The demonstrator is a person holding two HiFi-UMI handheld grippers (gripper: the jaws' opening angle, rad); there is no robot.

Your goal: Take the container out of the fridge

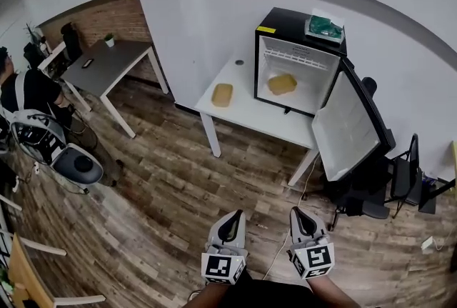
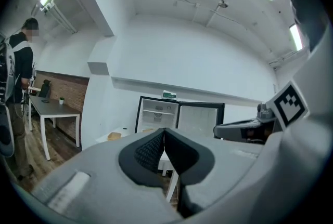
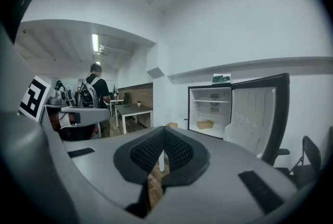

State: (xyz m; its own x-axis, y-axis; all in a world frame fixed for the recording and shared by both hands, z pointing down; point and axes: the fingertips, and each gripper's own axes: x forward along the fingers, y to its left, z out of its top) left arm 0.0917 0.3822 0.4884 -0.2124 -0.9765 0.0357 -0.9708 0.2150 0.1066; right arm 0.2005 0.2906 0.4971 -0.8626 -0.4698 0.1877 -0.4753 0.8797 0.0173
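**A:** Where is the container?

**B:** The container (image 1: 282, 83) lies inside the fridge (image 1: 284, 19), on its floor. The fridge door (image 1: 348, 129) hangs open toward 4 o'clock. The fridge stands on the white counter (image 1: 253, 116), at 1 o'clock from the grippers and well apart from them.

**A:** And the fingers?

**B:** The left gripper (image 1: 234, 215) has its fingers (image 2: 147, 151) pressed together with nothing between them. The right gripper (image 1: 297, 212) is the same. A second container (image 1: 222, 94) sits on the counter at the fridge's 9 o'clock.

Left gripper (image 1: 232, 217), right gripper (image 1: 300, 215) held side by side, well apart from fridge (image 1: 285, 19), pointed toward it; jaws closed, empty.
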